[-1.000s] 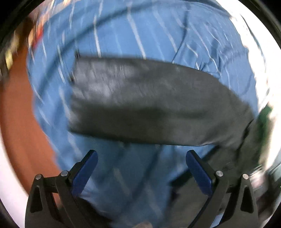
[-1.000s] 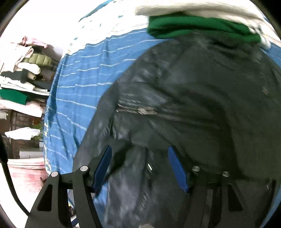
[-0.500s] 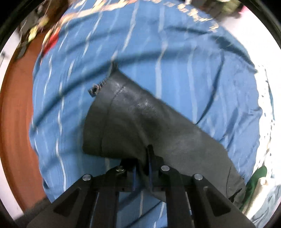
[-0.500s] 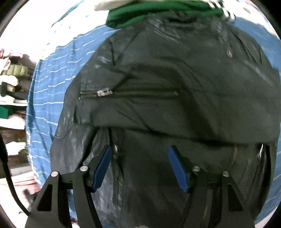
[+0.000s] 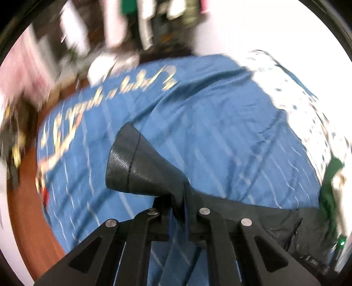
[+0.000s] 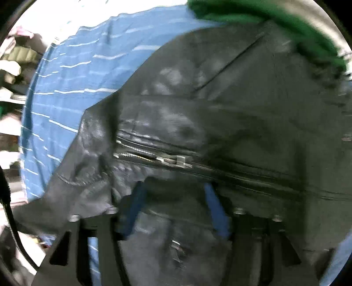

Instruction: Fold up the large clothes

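A black leather jacket (image 6: 231, 114) lies spread on a blue striped bedsheet (image 6: 72, 72). Its zipper (image 6: 171, 160) runs across the middle of the right wrist view. My left gripper (image 5: 179, 211) is shut on the jacket's sleeve (image 5: 140, 169), whose cuff end sticks out ahead of the fingers above the sheet (image 5: 220, 123). My right gripper (image 6: 176, 209) is open, its blue fingertips (image 6: 214, 198) just over the jacket body below the zipper.
A green garment (image 6: 286, 19) lies at the jacket's far edge and also shows at the right in the left wrist view (image 5: 330, 193). Stacked clothes on shelves (image 6: 13, 66) stand at the left. An orange-brown floor (image 5: 24, 215) lies past the bed's left edge.
My left gripper shut on the sleeve and has lifted it, swinging up so the room beyond the bed shows. My right gripper has moved in closer over the jacket, still open.
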